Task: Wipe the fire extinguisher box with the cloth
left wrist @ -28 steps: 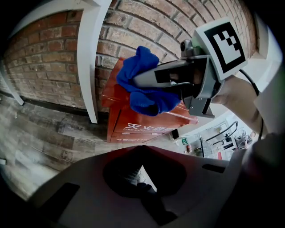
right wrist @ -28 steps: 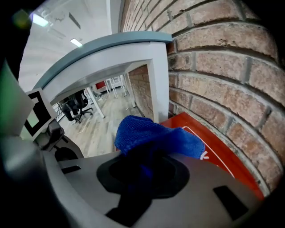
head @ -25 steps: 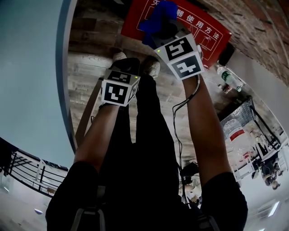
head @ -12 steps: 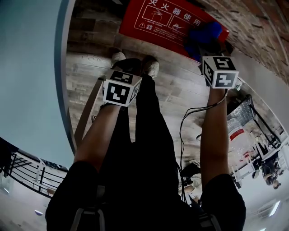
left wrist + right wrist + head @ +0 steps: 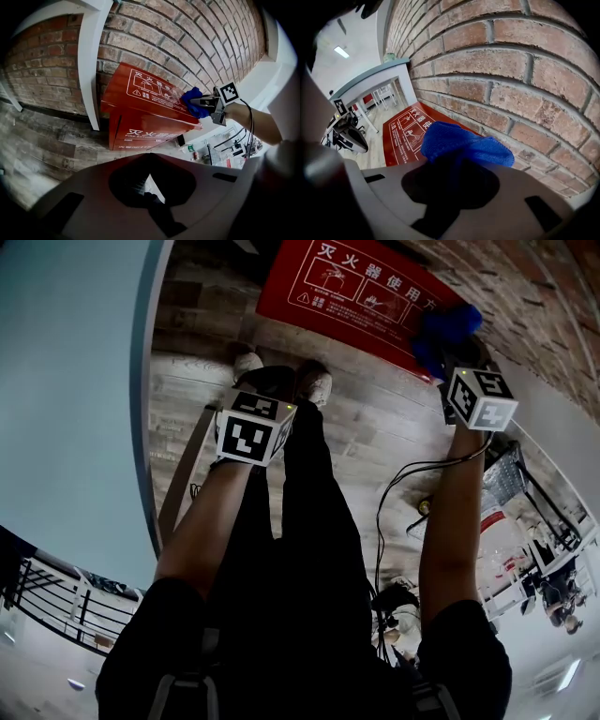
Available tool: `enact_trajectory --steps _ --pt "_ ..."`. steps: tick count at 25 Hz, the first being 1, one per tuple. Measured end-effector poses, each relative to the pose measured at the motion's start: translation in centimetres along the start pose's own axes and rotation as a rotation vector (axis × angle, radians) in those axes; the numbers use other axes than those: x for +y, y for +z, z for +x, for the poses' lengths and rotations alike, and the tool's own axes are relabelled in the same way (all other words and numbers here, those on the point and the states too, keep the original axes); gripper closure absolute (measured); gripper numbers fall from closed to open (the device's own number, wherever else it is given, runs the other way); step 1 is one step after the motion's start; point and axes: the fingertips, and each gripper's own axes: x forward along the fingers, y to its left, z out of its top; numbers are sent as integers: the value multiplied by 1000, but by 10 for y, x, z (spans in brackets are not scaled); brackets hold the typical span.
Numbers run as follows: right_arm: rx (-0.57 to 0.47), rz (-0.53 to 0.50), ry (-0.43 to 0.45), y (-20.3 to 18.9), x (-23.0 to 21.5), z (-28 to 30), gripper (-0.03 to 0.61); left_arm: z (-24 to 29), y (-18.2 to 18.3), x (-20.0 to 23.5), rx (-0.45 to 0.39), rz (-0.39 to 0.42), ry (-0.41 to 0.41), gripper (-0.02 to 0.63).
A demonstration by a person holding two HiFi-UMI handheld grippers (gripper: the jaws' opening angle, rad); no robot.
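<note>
Standing on a grey-brown plank floor (image 5: 375,427), the person faces a red brick wall (image 5: 511,70), and one red fire extinguisher box (image 5: 347,287) sits at the foot of that wall, at 12 o'clock in the head view. Its top carries white printed panels with drawings and characters. A white post (image 5: 89,61) rises against the bricks just beside the box's left end, and a pale blue-grey surface fills the head view from 8 to 11 o'clock. Metal-framed furniture crowds the 4 o'clock corner, too small to make out. There is one blue cloth (image 5: 448,326), bunched at the right end of the box top, at 1 o'clock, close to the bricks. There are two grippers, each with one marker cube. The right gripper (image 5: 205,101) is clamped on the cloth, whose folds bulge out ahead of its jaws and lie on the red top. The left gripper (image 5: 151,199) hangs lower, at about 11 o'clock from the frame's middle, well apart from the box; its jaws look drawn together with nothing between them. Two shoes (image 5: 316,382) show on the planks just short of the box, and one dark cable (image 5: 394,484) loops down from the right forearm.
</note>
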Motion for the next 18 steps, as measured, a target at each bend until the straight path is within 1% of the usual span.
enact_trajectory --steps 2,6,10,15,18 --pt "2 -10 17 1 1 -1 482 -1 -2 2 -5 -13 -3 609" --pt "35 -54 23 9 6 6 482 2 -7 0 -8 -21 -14 609" --pt "10 -54 42 25 17 17 482 -1 -11 0 -4 -33 -13 609" --pt "1 -74 62 45 37 32 482 -8 -2 -2 -18 -31 -18 609" --pt "0 -108 91 61 55 44 482 -8 4 -2 -23 -28 -19 609"
